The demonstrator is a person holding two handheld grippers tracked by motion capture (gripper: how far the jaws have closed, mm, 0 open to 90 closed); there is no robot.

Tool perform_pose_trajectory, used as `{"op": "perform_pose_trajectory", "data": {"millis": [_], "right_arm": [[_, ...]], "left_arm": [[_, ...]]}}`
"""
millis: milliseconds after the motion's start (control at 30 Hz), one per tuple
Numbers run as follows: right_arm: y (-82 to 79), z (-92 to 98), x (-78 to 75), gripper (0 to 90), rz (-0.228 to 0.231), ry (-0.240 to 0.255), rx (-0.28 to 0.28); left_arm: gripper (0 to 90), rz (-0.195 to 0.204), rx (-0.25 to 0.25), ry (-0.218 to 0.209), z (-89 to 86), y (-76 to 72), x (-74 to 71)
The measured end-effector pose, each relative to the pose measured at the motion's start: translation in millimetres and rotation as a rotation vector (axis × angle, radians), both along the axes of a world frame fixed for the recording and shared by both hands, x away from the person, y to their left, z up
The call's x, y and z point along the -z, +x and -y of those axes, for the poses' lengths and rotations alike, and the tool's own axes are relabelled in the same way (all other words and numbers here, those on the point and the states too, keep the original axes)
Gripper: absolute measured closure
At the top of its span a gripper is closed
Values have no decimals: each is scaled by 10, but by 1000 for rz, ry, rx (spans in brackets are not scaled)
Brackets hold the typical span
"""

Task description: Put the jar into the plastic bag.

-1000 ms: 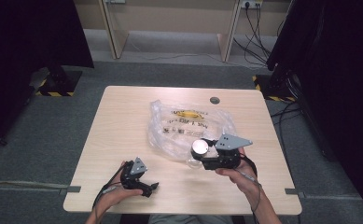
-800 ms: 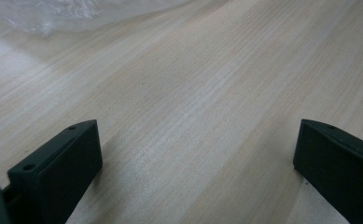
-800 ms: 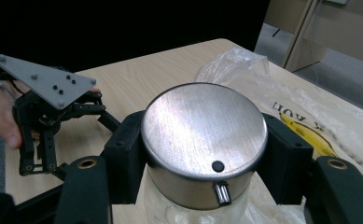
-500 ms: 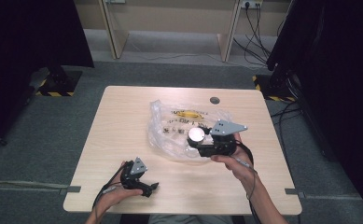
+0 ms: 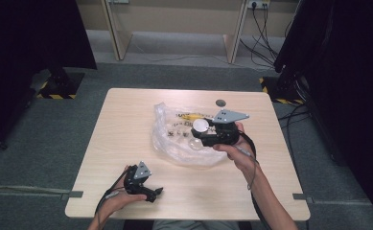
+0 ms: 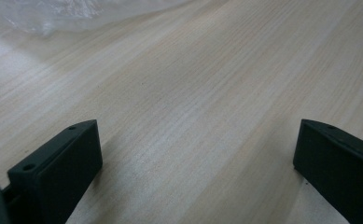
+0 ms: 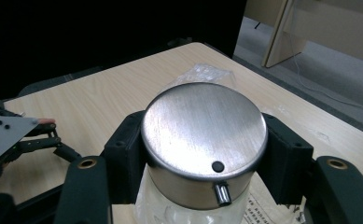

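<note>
My right gripper [image 5: 201,130] is shut on a glass jar with a round brushed-steel lid [image 5: 201,125] and holds it above a crumpled clear plastic bag [image 5: 174,143] in the middle of the table. In the right gripper view the lid [image 7: 205,123] sits between the two black fingers [image 7: 125,149], with a small knob on its rim facing me. My left gripper [image 5: 154,191] rests on the table near the front left edge. Its jaws are open over bare wood [image 6: 195,158], with nothing between them.
The light wooden table [image 5: 126,120] has a small dark disc [image 5: 220,102] near its far edge. The bag carries yellow print [image 5: 191,115] and small items. Beyond the table are wooden legs [image 5: 117,28], cables and dark curtains. The left gripper [image 7: 11,140] is visible in the right gripper view.
My right gripper has carried the jar away from the person and a little higher, over the plastic bag. The left gripper has stayed where it was.
</note>
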State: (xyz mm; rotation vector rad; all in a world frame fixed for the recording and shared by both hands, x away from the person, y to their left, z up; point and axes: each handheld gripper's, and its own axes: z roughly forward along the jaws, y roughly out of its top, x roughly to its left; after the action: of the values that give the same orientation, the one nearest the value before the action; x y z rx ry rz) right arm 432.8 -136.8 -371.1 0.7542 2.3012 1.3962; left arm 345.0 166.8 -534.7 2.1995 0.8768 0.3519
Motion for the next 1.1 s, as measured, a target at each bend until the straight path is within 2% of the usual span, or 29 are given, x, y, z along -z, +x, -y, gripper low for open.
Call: {"op": "perform_pose_trajectory", "data": {"millis": [233,500,833,1100], "right_arm": [[159,-28,-30,401,-9,3,35],[352,-42,25,402,-26,-6,83],[582,-72,167,402,-46,-30,146],[759,-105,368,402,-70,-43,196]], "left_arm": [[4,1,-1,-1,1,0,1],[5,1,-1,-1,1,0,2],[5,1,-1,-1,1,0,2],[5,1,-1,-1,1,0,2]]}}
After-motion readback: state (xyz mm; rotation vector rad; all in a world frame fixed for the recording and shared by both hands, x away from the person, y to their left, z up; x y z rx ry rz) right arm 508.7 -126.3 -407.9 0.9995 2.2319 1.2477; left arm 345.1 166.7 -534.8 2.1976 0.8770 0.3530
